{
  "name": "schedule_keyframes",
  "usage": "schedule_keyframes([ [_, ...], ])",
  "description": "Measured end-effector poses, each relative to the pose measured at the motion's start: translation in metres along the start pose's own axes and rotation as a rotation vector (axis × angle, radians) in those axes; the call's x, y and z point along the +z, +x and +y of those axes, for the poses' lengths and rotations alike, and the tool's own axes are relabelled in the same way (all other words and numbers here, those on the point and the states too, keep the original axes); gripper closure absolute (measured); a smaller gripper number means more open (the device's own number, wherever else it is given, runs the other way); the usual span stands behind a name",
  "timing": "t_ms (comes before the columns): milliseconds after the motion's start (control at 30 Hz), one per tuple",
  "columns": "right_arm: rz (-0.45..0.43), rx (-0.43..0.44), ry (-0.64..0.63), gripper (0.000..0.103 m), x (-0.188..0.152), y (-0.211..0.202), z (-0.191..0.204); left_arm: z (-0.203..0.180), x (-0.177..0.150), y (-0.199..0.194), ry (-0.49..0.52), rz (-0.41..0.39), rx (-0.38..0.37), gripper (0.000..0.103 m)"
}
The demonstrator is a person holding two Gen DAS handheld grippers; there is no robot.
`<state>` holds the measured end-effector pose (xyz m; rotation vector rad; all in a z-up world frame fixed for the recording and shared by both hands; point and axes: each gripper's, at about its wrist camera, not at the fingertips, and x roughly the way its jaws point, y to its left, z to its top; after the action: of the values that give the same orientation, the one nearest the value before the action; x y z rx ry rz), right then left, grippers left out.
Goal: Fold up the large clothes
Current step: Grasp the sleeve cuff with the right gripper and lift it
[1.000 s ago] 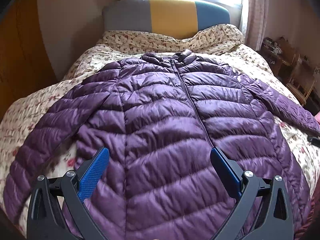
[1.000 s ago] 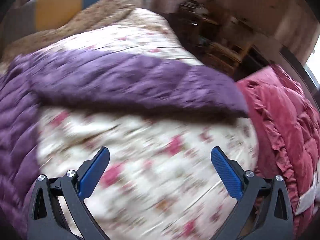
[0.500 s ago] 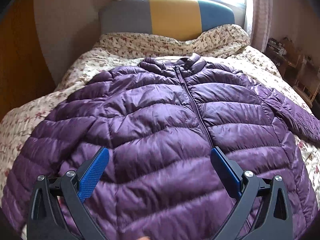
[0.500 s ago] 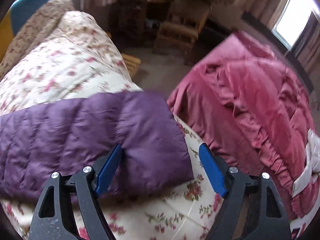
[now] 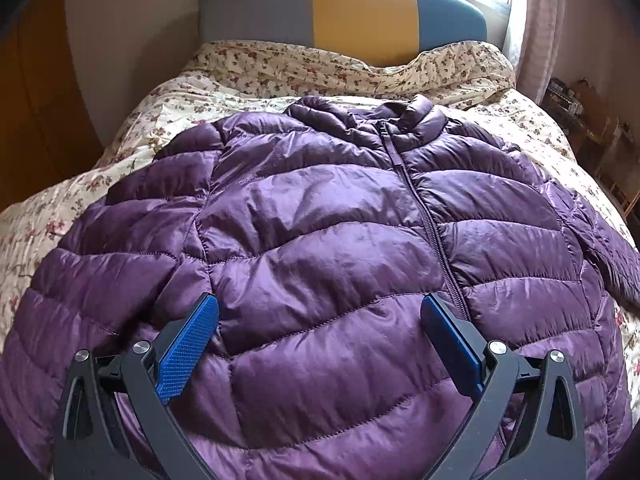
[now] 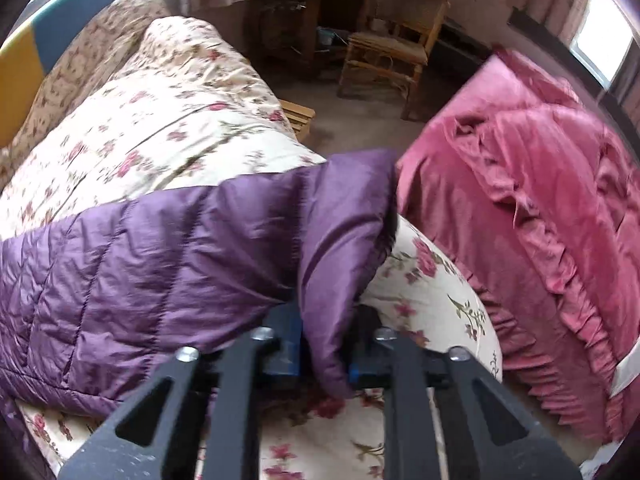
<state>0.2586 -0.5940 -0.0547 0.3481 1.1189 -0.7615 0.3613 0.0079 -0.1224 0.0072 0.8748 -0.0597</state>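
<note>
**Right jaws closing on the sleeve cuff**

A second ago your right gripper (image 6: 324, 356) stood wide over bare quilt; now it is closing, pinching the sleeve cuff (image 6: 352, 216) of the purple quilted puffer jacket (image 5: 320, 240) at the floral-quilted bed's (image 5: 280, 68) right edge — the sleeve fold can begin. Your left gripper (image 5: 320, 340) hovers open over the hem. The jacket lies front-up — collar toward the headboard, long axis down the bed.

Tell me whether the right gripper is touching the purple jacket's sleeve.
Touching. The right wrist view shows the right gripper closing on the sleeve near its cuff, the purple fabric bunched between the blue pads.
</note>
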Motion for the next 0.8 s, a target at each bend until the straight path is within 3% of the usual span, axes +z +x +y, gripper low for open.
schedule_keyframes([
  [500, -0.214, 0.003, -0.233, 0.095, 0.004, -0.066, 0.101, 0.014, 0.007, 0.007, -0.053, 0.012, -0.040, 0.004],
  [800, -0.328, 0.096, -0.509, 0.095, -0.035, -0.113, 0.229, 0.032, 0.007, 0.000, -0.091, -0.004, -0.052, 0.004],
])
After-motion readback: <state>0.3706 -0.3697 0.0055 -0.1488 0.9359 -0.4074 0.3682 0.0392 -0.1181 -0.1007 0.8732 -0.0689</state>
